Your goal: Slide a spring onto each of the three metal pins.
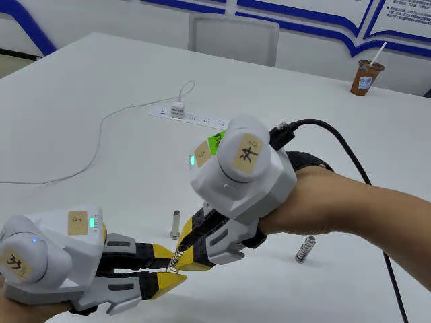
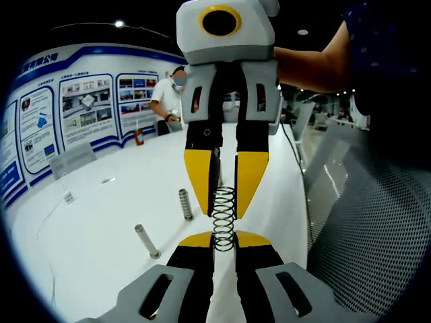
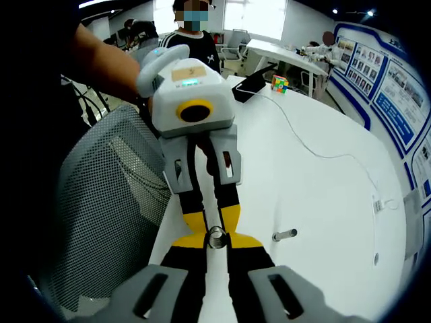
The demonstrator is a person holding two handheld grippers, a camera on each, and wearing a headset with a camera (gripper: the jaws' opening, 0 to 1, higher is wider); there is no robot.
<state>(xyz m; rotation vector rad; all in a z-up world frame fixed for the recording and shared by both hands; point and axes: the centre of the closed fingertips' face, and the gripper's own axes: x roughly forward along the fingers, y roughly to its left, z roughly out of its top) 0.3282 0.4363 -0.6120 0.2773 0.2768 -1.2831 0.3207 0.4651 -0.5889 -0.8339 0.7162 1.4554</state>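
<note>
Spring [image 2: 223, 219] bridges both tools low over the table [image 1: 101, 87]: left tool [image 2: 223, 242] nipped shut on one end, right tool [image 3: 215, 241] closed narrowly on the other. Bare pin [image 1: 176, 224] stands just behind, sprung pin [image 1: 305, 249] apart rightward, with open surface beyond. Whether a pin sits inside the held spring is unclear.
</note>
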